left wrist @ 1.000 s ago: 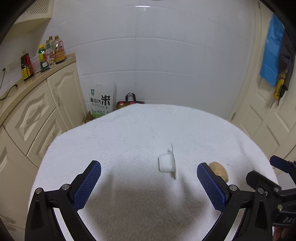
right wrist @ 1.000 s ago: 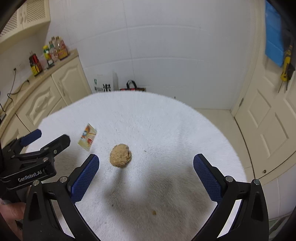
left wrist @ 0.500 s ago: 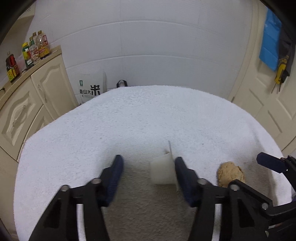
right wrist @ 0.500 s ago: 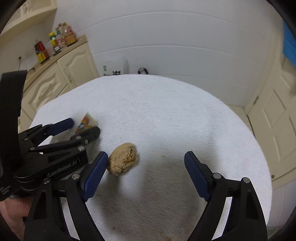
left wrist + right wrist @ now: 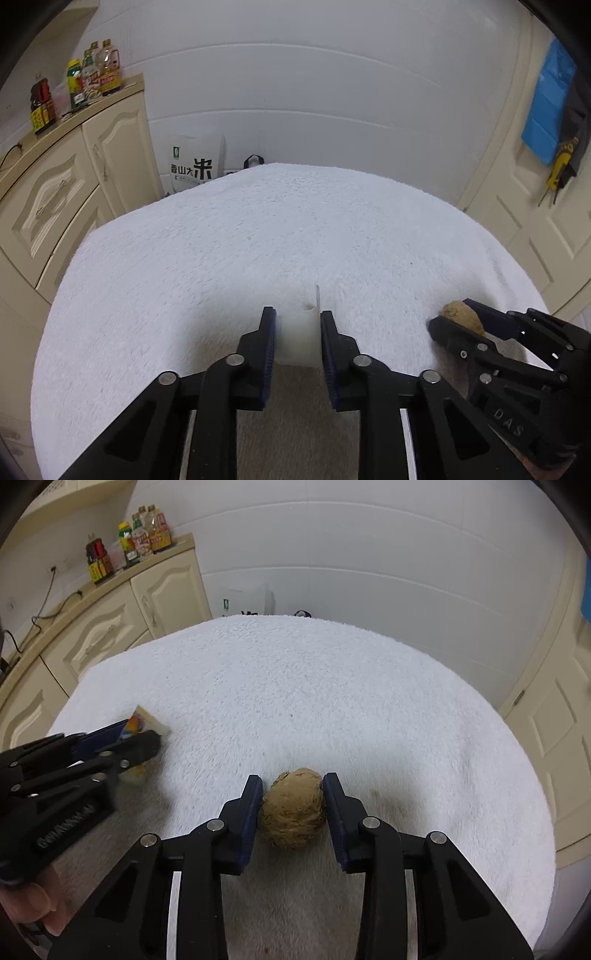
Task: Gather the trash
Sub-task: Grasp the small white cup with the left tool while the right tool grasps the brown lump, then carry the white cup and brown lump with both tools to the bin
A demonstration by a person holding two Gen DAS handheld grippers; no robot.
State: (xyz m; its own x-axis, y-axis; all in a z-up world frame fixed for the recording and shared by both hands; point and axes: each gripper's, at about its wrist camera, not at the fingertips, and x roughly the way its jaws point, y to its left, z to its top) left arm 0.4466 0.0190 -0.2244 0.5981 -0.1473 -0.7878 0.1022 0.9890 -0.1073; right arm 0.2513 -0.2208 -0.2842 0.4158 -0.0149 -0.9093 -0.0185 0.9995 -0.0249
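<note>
At far left, cream cabinets [image 5: 74,192] stood along the wall with sauce bottles [image 5: 92,74] on top, and a white rice sack [image 5: 194,162] leaned on the floor beside them. A worktop covered in fluffy white cloth [image 5: 258,240] filled the middle of both views.

Near its front edge, the left gripper [image 5: 298,332] had its blue-padded fingers [image 5: 269,343] drawn close together, pressing both sides of a small white plastic cup [image 5: 298,341] lying on its side on the cloth, its peeled foil lid sticking up at the far end. From the right wrist camera the lid's colourful printed face showed just past that gripper's tips.

To the right, near but apart, the right gripper [image 5: 293,805] had its fingers [image 5: 336,801] narrowed onto a crumpled brown ball [image 5: 293,818] of paper-like trash, touching it on both sides as it sat on the cloth.

At far right stood a cream door [image 5: 535,229], with a blue cloth [image 5: 550,99] hanging on it.
</note>
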